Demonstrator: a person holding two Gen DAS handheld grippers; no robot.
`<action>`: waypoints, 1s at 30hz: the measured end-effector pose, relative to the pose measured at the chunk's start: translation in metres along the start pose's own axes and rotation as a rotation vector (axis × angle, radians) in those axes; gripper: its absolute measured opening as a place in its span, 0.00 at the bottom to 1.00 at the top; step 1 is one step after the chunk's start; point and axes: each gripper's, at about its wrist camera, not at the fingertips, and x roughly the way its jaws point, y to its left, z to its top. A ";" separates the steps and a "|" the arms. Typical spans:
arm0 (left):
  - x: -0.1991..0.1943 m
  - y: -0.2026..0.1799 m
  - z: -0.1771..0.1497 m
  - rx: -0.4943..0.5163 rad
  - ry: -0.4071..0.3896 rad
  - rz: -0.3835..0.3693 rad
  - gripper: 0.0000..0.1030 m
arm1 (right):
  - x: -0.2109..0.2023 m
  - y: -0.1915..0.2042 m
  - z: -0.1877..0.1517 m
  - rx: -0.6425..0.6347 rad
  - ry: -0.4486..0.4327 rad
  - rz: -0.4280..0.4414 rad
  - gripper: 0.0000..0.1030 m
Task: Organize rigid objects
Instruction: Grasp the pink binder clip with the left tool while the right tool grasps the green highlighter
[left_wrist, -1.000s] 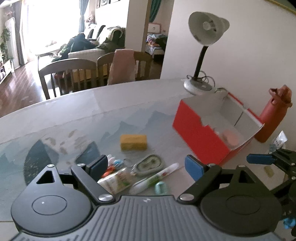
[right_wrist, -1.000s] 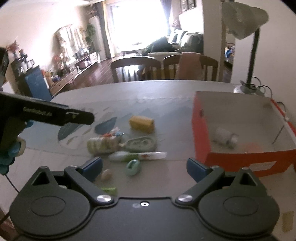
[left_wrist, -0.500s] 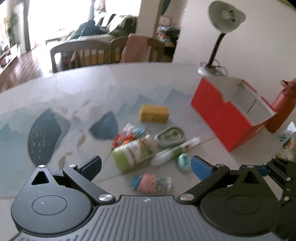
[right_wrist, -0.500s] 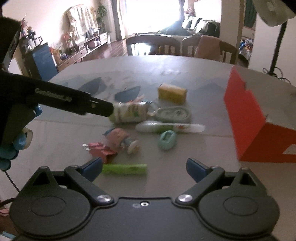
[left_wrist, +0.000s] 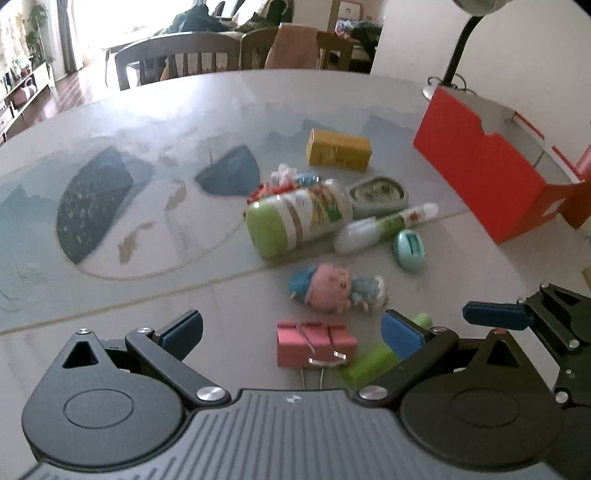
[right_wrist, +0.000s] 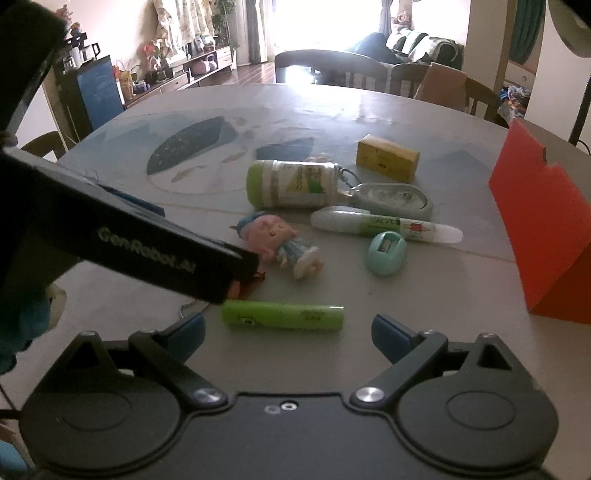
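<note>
Small objects lie grouped on the table: a green-capped bottle (left_wrist: 295, 218), a white-green tube (left_wrist: 384, 225), a teal sharpener (left_wrist: 409, 249), a grey-green case (left_wrist: 378, 192), a yellow box (left_wrist: 338, 149), a pink doll (left_wrist: 332, 286), a pink binder clip (left_wrist: 314, 343) and a green stick (right_wrist: 282, 314). My left gripper (left_wrist: 291, 332) is open, low over the binder clip. My right gripper (right_wrist: 288, 332) is open, just short of the green stick. The left gripper's body (right_wrist: 110, 236) hides the clip in the right wrist view.
A red open box (left_wrist: 480, 162) stands at the right, with a red bottle (left_wrist: 580, 199) behind it and a desk lamp (left_wrist: 454, 59) at the back. Chairs (left_wrist: 177, 55) stand along the table's far edge. The right gripper's fingers (left_wrist: 495, 315) show at the left view's right edge.
Both grippers have pulled back toward the table's near side and dropped lower. The doll, binder clip and green stick have come into view in front of them. Both stay open.
</note>
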 end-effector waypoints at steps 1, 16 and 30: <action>0.002 -0.001 -0.002 -0.004 0.006 0.002 1.00 | 0.002 0.001 -0.001 -0.001 -0.003 -0.005 0.93; 0.020 0.000 -0.019 -0.032 0.018 0.038 1.00 | 0.021 0.007 -0.006 0.005 0.006 -0.029 0.86; 0.017 -0.010 -0.024 0.040 -0.025 0.038 0.65 | 0.019 0.006 -0.008 -0.015 0.000 -0.045 0.77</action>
